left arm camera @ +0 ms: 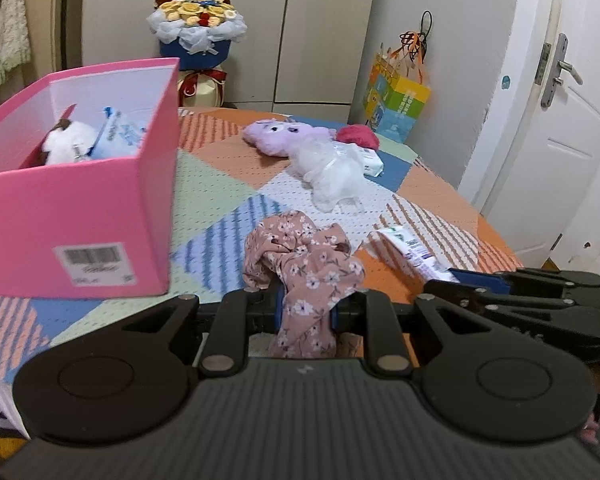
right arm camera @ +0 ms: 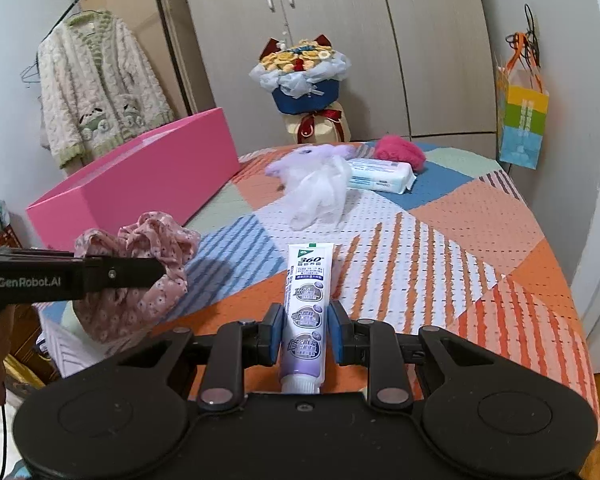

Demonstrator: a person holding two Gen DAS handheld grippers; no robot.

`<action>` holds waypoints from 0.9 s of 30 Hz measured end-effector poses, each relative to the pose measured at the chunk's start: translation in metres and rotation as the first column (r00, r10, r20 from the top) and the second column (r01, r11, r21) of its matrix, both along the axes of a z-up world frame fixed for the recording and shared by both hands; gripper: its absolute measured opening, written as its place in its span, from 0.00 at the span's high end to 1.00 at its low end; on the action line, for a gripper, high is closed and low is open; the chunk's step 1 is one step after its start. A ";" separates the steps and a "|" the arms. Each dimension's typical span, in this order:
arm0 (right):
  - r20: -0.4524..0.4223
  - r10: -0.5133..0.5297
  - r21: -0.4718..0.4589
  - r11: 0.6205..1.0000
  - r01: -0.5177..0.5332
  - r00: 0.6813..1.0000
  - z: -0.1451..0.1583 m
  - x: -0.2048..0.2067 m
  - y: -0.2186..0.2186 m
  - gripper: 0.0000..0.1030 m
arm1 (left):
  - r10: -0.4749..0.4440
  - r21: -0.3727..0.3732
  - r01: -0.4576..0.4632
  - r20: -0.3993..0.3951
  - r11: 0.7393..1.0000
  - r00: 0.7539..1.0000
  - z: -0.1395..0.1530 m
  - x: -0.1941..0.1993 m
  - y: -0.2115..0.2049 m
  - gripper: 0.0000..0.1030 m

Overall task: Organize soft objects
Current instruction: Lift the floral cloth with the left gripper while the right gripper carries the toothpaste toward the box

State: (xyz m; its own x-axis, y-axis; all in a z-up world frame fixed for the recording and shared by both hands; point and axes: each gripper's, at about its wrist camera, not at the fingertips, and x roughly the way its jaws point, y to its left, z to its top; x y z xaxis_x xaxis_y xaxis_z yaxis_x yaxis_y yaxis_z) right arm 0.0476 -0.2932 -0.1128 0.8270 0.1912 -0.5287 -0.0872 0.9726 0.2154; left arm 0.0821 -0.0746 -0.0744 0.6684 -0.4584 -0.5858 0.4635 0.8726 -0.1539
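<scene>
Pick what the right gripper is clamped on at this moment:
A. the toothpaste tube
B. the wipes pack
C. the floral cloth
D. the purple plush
A: in the right wrist view the right gripper has its blue pads against both sides of the toothpaste tube, while the floral cloth is in the left gripper.

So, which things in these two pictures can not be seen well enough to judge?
- Pink box, right wrist view: its inside is hidden by its own wall.
- Box contents, left wrist view: a white plush and a blue-white pack are half hidden by the front wall.
- Floral cloth in the left gripper: its lower end is cut off by the gripper body.
- Toothpaste tube in the right gripper: its cap is hidden.
</scene>
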 end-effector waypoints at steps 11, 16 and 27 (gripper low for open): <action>0.027 0.187 -0.092 0.979 -0.184 0.982 0.038 -0.018 0.032 0.73 | 0.059 -0.020 -0.060 -0.029 0.998 0.998 0.009 -0.021 0.050 0.82; 0.029 0.303 -0.122 0.947 -0.297 0.953 0.063 -0.013 0.050 0.73 | 0.072 -0.068 -0.074 -0.041 0.995 0.997 0.020 -0.028 0.075 0.82; 0.115 0.447 -0.051 0.895 -0.444 0.887 0.111 0.005 0.093 0.73 | 0.071 -0.121 -0.064 0.054 0.991 0.996 0.070 -0.028 0.106 0.82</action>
State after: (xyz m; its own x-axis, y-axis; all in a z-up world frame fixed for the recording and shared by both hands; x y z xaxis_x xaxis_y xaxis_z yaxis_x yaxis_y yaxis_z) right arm 0.0529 -0.2000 -0.0018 0.7151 0.5435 -0.4395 -0.5363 0.8299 0.1538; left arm 0.0540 0.0317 -0.0046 0.7316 -0.4753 -0.4887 0.4153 0.8792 -0.2335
